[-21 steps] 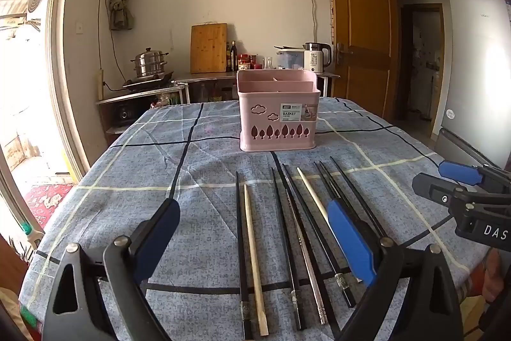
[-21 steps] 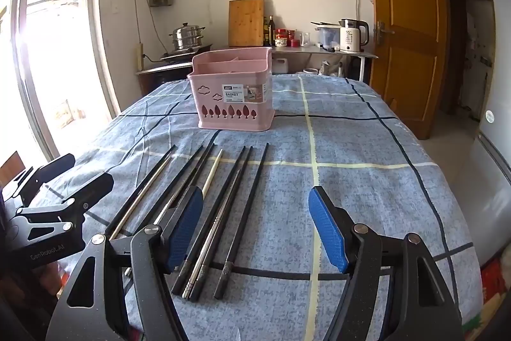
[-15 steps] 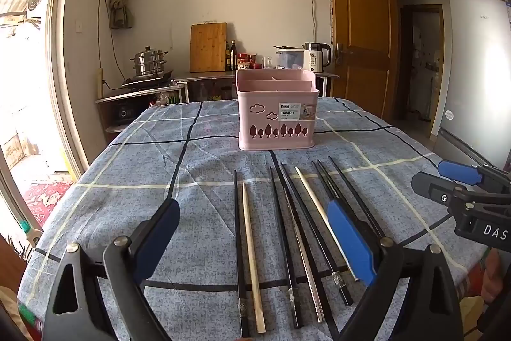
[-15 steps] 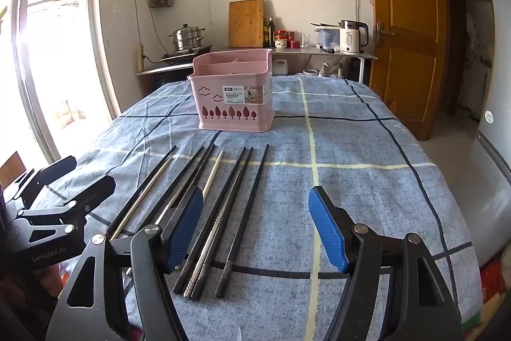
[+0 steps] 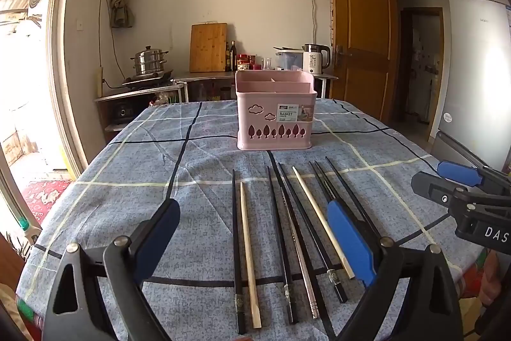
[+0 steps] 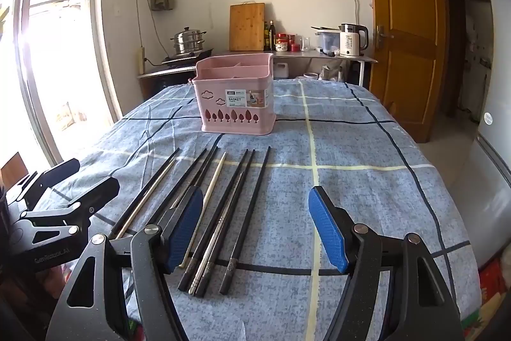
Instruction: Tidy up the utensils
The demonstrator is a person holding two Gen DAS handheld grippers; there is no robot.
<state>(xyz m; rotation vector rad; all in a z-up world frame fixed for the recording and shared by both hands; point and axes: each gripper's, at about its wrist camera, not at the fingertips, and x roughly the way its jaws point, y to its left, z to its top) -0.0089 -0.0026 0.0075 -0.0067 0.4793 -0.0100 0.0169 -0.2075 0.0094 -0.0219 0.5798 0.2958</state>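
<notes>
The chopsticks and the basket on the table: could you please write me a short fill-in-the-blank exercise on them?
1. The basket behind the chopsticks is ____ in colour.
2. Each gripper's fingers carry ____ pads.
3. The label on the basket reads ____.
4. The left gripper and the right gripper both stand ____, holding nothing.

Missing words: pink; blue; BASKET; open

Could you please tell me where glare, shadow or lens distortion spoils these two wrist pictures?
Left wrist view: the window is blown out white, the fridge carries a bright glare patch, fisheye bends the door; chopsticks stay sharp. Right wrist view: the window washes out the left side, corners are dark, the pink basket is clear.
</notes>
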